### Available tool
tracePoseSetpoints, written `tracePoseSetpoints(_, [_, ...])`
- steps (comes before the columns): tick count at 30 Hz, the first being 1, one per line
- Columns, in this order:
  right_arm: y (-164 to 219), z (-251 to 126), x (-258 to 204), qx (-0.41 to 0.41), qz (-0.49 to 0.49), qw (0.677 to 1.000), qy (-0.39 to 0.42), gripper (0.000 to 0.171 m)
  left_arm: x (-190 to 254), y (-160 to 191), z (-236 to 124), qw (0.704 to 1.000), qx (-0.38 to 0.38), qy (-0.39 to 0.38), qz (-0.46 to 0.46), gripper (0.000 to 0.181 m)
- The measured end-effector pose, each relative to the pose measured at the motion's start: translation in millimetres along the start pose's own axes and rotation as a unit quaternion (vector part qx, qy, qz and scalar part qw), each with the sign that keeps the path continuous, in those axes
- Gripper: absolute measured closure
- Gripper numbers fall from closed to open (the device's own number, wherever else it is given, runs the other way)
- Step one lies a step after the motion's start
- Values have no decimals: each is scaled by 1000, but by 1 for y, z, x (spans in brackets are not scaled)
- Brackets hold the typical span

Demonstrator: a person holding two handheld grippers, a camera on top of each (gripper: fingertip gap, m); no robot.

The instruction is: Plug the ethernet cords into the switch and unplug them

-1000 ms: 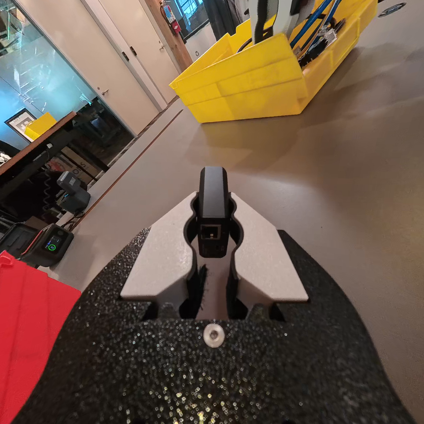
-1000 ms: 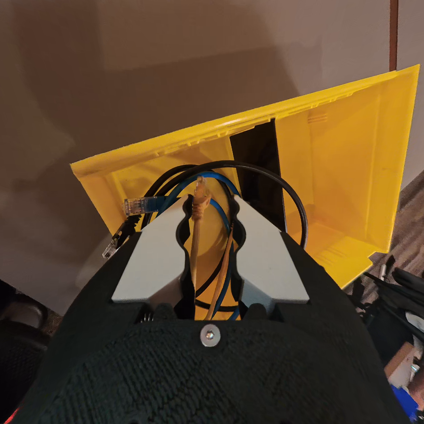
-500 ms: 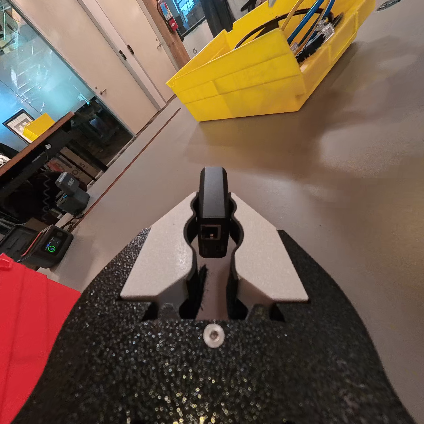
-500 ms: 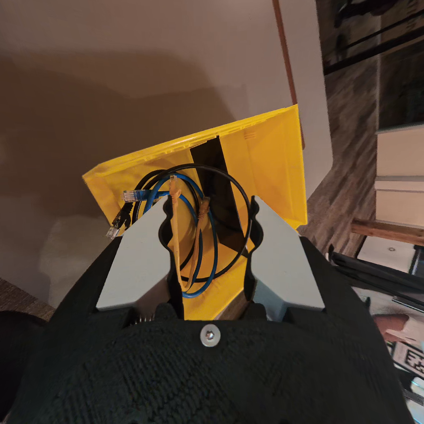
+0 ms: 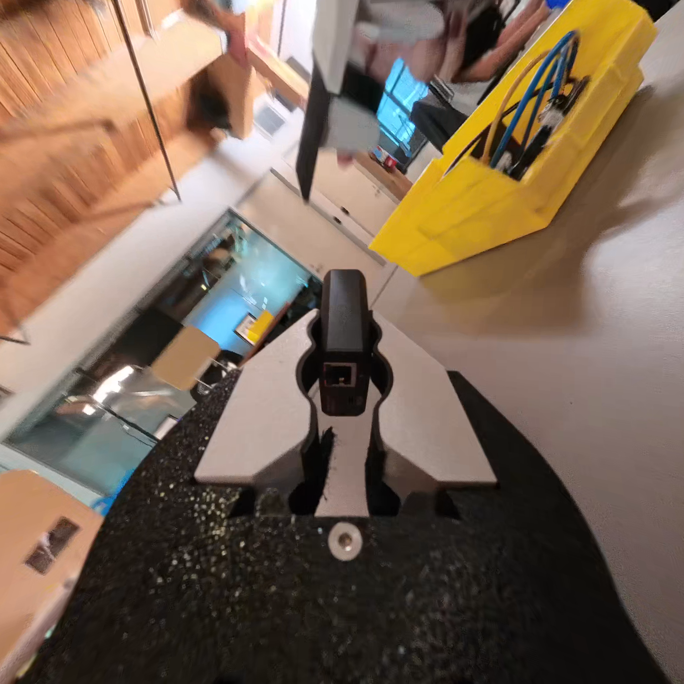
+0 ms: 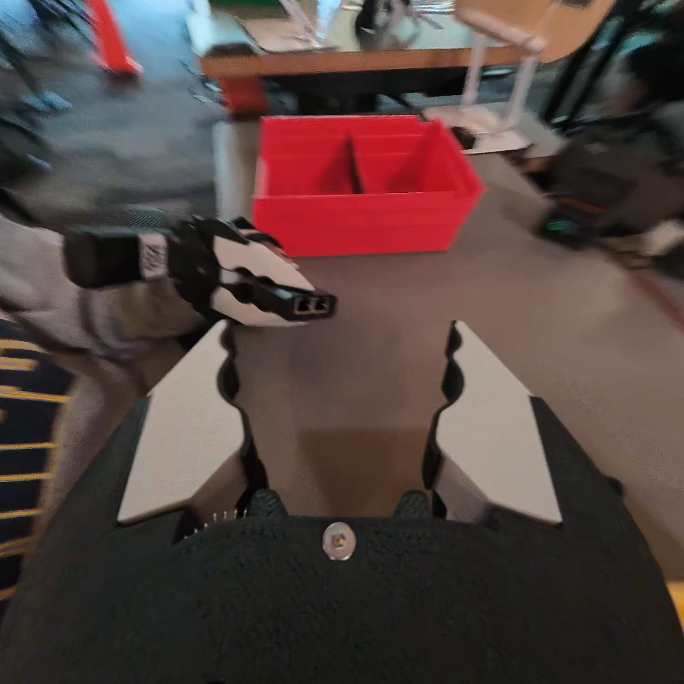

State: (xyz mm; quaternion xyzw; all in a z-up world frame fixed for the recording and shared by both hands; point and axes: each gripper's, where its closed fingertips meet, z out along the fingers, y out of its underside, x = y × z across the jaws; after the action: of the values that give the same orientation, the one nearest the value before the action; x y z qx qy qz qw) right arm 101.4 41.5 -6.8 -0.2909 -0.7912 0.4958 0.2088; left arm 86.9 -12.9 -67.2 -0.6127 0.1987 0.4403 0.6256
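So the right tool [image 6: 338,374] has dropped the cords in the yellow bin [image 5: 481,207] upper right, now wide open and empty, while the left tool [image 5: 344,325] still clamps the switch [image 5: 344,351] mid-frame, nothing plugged.

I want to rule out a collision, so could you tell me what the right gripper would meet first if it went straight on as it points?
The right gripper, open and empty, points across bare table at the red bin, probably its first contact. The left gripper with the switch sits just left of that line; blur makes depth uncertain.
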Motion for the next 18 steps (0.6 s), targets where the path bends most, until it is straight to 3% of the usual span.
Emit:
tracePoseSetpoints(1, [2, 12, -12, 8, 32, 998, -48, 47, 2, -7, -3, 1000, 11, -4, 16, 162])
tracePoseSetpoints(3, [9, 34, -36, 14, 73, 989, -132, 36, 9, -17, -7, 999, 27, 1, 37, 162])
tracePoseSetpoints(7, [36, 71, -70, -21, 112, 968, -222, 43, 23, -26, -7, 997, 42, 18, 68, 161])
tracePoseSetpoints(11, [51, 88, -82, -38, 99, 966, -236, 62, 23, -29, -8, 996, 52, 18, 68, 161])
tracePoseSetpoints(15, [42, 87, -83, -4, 100, 966, -240, 88, 25, -30, -8, 996, 56, 21, 73, 161])
tracePoseSetpoints(18, [43, 86, -83, -4, 106, 963, -247, 91, 25, -29, -8, 995, 54, 20, 76, 161])
